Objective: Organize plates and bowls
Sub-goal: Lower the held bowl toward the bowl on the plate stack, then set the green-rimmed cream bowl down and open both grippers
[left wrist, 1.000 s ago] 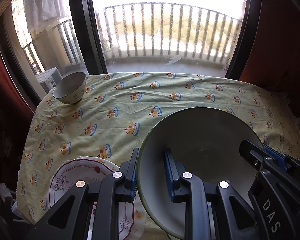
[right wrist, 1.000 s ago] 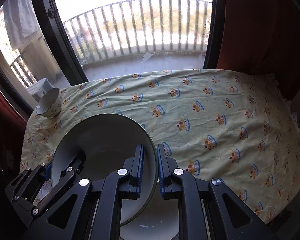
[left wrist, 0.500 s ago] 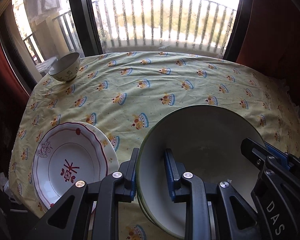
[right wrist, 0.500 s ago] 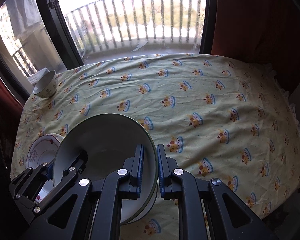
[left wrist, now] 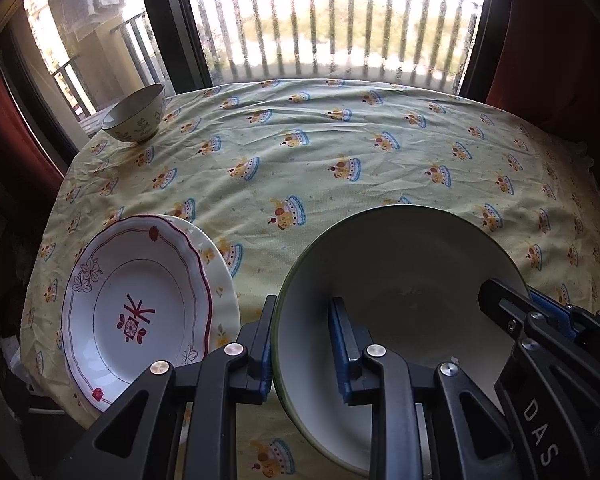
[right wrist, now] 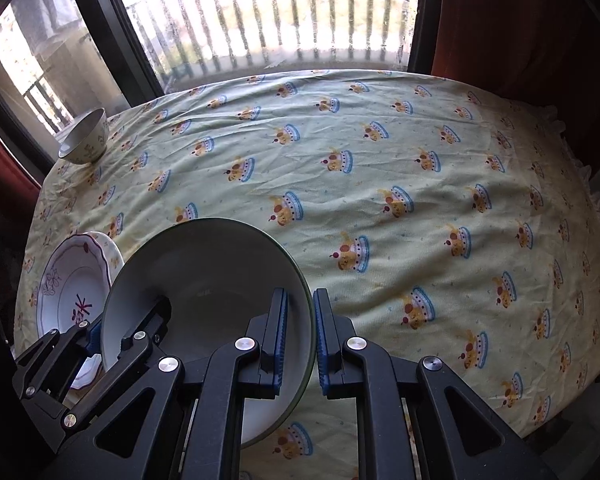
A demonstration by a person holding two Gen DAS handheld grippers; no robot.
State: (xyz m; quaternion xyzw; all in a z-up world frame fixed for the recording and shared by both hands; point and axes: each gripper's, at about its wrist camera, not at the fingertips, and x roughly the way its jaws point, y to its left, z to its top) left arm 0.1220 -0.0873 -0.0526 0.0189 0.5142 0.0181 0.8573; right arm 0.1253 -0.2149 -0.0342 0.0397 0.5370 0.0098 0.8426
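Both tools grip one green-rimmed bowl (left wrist: 400, 300): the left tool (left wrist: 300, 344) pinches its left rim, the right tool (right wrist: 300, 332) its right rim. A floral plate (left wrist: 136, 312) lies on the tabletop (left wrist: 340, 152) just left of them; a small bowl (left wrist: 134, 120) sits far ahead-left.

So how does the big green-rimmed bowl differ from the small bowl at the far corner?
The green-rimmed bowl is wide, shallow and plain inside; the small bowl is narrow, deep and carries a leafy print on its outside. The green-rimmed bowl is gripped at opposite rims by the left gripper and right gripper and looks tilted; the small bowl stands upright and untouched on the tablecloth. Both are empty and pale inside.
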